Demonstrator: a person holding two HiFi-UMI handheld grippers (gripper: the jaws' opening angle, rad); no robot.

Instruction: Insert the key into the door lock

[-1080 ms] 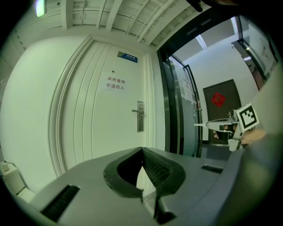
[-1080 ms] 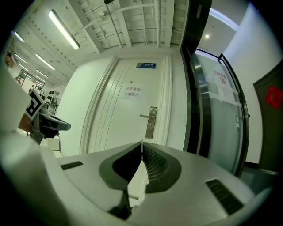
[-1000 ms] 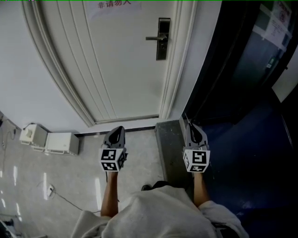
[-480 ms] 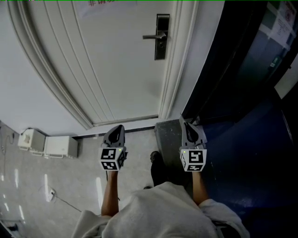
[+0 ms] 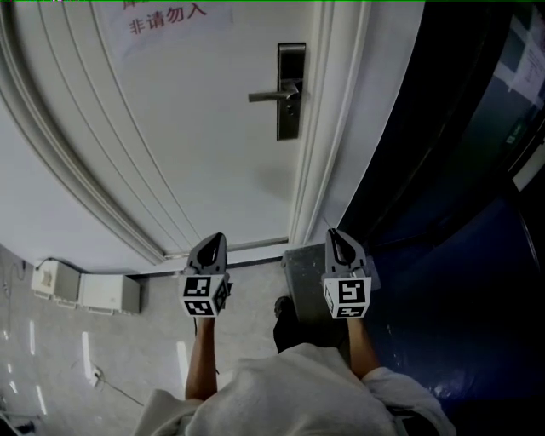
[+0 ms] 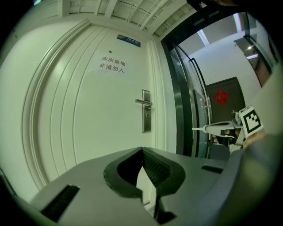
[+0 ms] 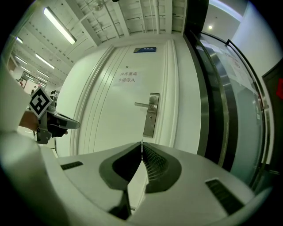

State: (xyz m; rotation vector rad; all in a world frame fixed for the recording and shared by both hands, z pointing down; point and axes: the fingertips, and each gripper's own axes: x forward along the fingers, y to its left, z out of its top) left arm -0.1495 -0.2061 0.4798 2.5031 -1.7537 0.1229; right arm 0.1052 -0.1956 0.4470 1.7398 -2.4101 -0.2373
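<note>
On the floor at far left, two white boxes (image 5: 111, 294) sit side by side against the wall, and one thin cable (image 5: 106, 381) trails over the tiles near them. My left gripper (image 5: 215, 242) points at the foot of the door (image 5: 196, 128). Its jaws are pressed together at the tips with nothing between them.

There is one white door, closed, and it fills the middle. It carries one sign (image 5: 166, 19) in red characters, and a second, blue sign (image 7: 144, 49) sits above it. Near its right edge is one steel lock plate (image 5: 290, 91) with one lever handle (image 5: 271, 96) sticking out to the left. The keyhole (image 7: 151, 118) is a small dark spot just below the handle.

One shoe (image 5: 283, 306) shows below, between my two arms, beside a grey slab (image 5: 302, 266) at the door's right corner.

My right gripper (image 5: 334, 238) is level with the left one and well apart from it. Its jaws are clamped on the one key (image 6: 199, 128), a thin sliver poking forward from the tips. The key is aimed at the door but is well short of the lock, with open air between them.

Further right is dark glass walling (image 5: 460, 128). Beyond it, one red ornament (image 6: 221, 96) hangs on a dark door.
</note>
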